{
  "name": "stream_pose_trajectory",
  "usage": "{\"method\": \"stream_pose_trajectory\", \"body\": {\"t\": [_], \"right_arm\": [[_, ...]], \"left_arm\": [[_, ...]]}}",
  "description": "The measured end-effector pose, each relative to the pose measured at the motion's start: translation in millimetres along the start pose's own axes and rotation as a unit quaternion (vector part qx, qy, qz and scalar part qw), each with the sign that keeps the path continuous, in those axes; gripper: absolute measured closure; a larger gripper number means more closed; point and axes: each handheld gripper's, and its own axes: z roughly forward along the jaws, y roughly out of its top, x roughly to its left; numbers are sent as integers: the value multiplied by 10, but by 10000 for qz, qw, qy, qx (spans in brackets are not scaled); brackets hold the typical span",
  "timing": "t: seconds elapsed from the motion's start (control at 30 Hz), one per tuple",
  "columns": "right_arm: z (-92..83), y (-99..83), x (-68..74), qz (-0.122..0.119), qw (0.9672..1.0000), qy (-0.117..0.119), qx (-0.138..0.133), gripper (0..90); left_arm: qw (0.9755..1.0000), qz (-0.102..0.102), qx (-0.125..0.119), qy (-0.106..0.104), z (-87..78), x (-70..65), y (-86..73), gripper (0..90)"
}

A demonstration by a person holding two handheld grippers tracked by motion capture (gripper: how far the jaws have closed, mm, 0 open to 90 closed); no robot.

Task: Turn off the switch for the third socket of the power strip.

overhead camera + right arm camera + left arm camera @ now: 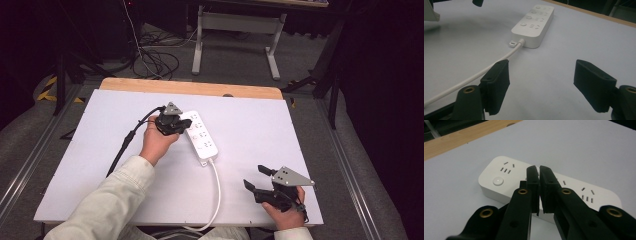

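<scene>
Left tongs [539,173] nearly closed (empty)

Object: I see a white, oblong plastic power strip [201,136] with rounded corners.
Top face: several rows of socket slots, each with a round white button [498,181] beside it.
Pose: I see it lying flat, long axis running diagonally across the table.
Place: middle of the white tabletop [255,125].
Cable: a white cord [218,192] leaves its near end and curves toward the table's near edge.
</scene>
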Motion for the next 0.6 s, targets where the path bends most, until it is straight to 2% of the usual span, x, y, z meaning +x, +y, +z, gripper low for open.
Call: {"method": "stream_pose_trajectory", "body": {"t": [0.23, 0.3, 0.53, 0.6], "right_arm": [[2, 2, 5, 1, 10000, -13, 4, 288], [3, 3, 4, 6, 10000, -13, 6, 288], [-6, 5, 8, 1, 10000, -24, -13, 288], [-7, 7, 11, -2, 10000, -32, -10, 288]], "left_arm": [[9997, 75, -117, -183, -150, -40, 50, 835], [9996, 22, -150, -257, -188, -53, 59, 793], [9989, 84, -221, -400, -414, -111, 109, 630], [9978, 129, -265, -589, -490, -133, 111, 587]]}}
